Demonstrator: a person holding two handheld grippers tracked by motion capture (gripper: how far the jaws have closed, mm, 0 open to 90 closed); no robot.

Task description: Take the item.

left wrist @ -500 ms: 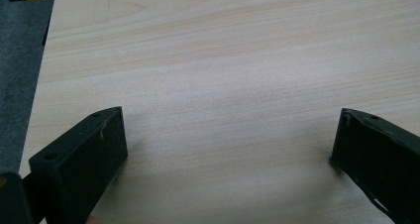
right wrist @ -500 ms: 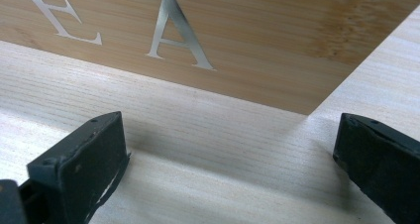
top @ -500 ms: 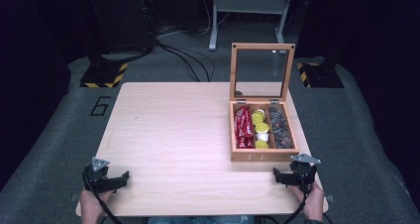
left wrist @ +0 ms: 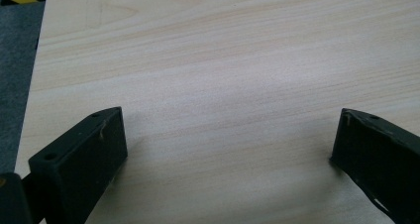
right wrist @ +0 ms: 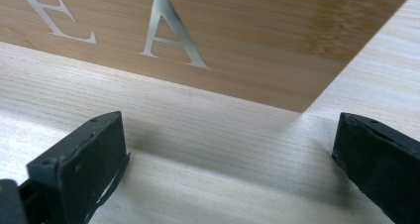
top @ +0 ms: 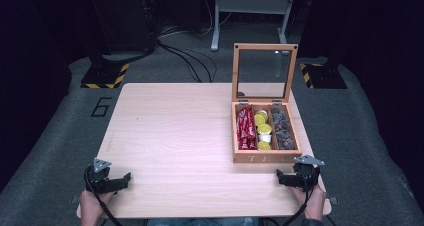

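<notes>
A wooden tea box [top: 267, 157] stands at the right of the table with its glass lid [top: 264, 74] raised upright. Its three compartments hold red packets [top: 245, 128], yellow-topped cups [top: 262, 129] and dark pieces [top: 282, 129]. My right gripper [top: 285, 177] rests open at the table's near right edge, just in front of the box. In the right gripper view the box front [right wrist: 237, 40] with silver letters fills the top, a short way beyond the gripper [right wrist: 230, 149]. My left gripper [top: 122, 178] lies open at the near left corner over bare wood [left wrist: 223, 85], jaws wide apart.
The light wooden table [top: 175, 131] stands on grey floor marked with a "6" [top: 101, 106]. Cables [top: 185, 61], a metal stand [top: 250, 16] and black-and-yellow striped bases [top: 104, 76] lie beyond the far edge.
</notes>
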